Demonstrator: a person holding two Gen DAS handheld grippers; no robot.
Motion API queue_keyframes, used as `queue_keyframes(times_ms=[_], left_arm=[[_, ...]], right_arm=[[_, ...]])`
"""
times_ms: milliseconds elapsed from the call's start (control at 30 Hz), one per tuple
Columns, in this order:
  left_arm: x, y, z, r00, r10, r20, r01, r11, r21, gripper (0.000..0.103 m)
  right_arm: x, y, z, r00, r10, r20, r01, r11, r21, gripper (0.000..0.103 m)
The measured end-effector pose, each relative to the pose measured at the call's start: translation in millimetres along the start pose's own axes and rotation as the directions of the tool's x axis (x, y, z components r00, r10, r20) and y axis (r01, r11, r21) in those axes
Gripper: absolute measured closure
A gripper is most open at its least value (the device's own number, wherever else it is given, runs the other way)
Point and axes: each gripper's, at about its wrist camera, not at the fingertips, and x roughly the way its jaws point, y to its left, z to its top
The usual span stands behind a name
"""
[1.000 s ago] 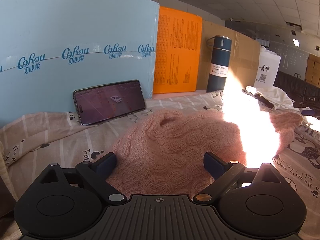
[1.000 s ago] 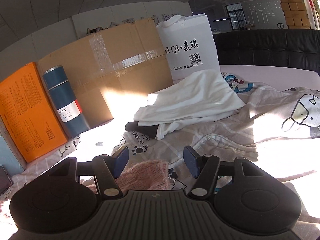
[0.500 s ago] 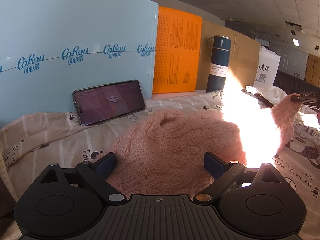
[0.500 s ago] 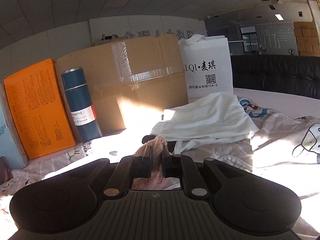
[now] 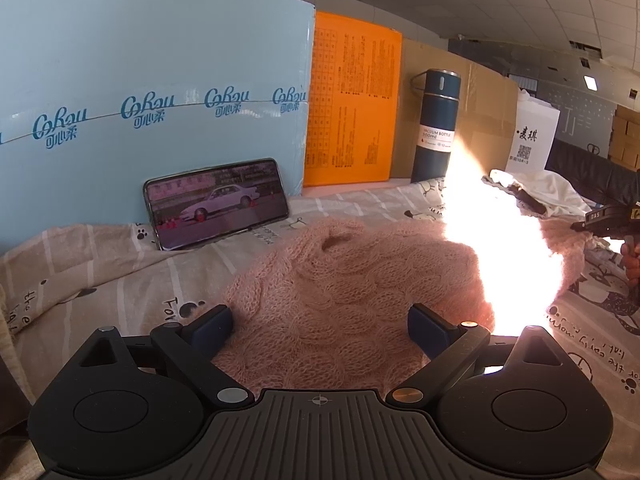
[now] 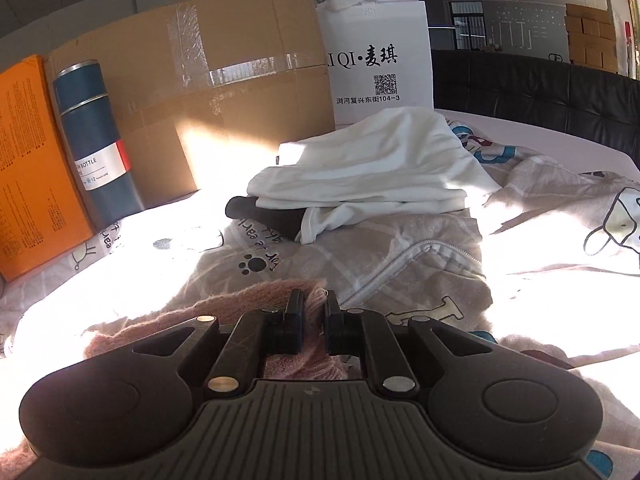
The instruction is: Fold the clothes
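Note:
A pink knitted sweater lies bunched on the printed bedsheet. My left gripper stands open over its near edge, fingers apart on either side of the knit. My right gripper is shut on the sweater's sleeve end, pink yarn showing between the pads. In the left wrist view the right gripper appears at the far right edge, holding the sleeve out. Strong sun glare hides part of the sweater's right side.
A phone leans on a pale blue board. An orange box, a dark blue vacuum bottle, a cardboard box and a white bag line the back. White folded cloth lies over something black.
My right gripper shut on the sweater's sleeve end, lifted it and has now pulled it lower and outward. The left gripper stayed open and still.

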Motion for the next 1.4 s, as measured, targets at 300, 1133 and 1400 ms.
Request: queue_keyframes(times_ms=[300,1133,1400], left_arm=[[-0.2,0.0,0.2,1.000,-0.004,-0.004,0.004,1.000,-0.001,0.005],[-2.5,2.2,0.9,1.000,-0.018,0.002,0.018,1.000,-0.016,0.004],[-17.6,6.2,1.4,0.986,-0.114,0.121,0.122,0.991,-0.062,0.004]], right_arm=[[-46.2,-16.5,-2.6,0.989,0.140,-0.052,-0.121,0.955,0.272,0.022],[-34.3,-10.8,-13.8,0.965,0.256,0.064,-0.253,0.828,0.500,0.090],[-120.1,-13.8,-5.4,0.952,0.117,0.283,-0.233,0.878,0.417,0.090]])
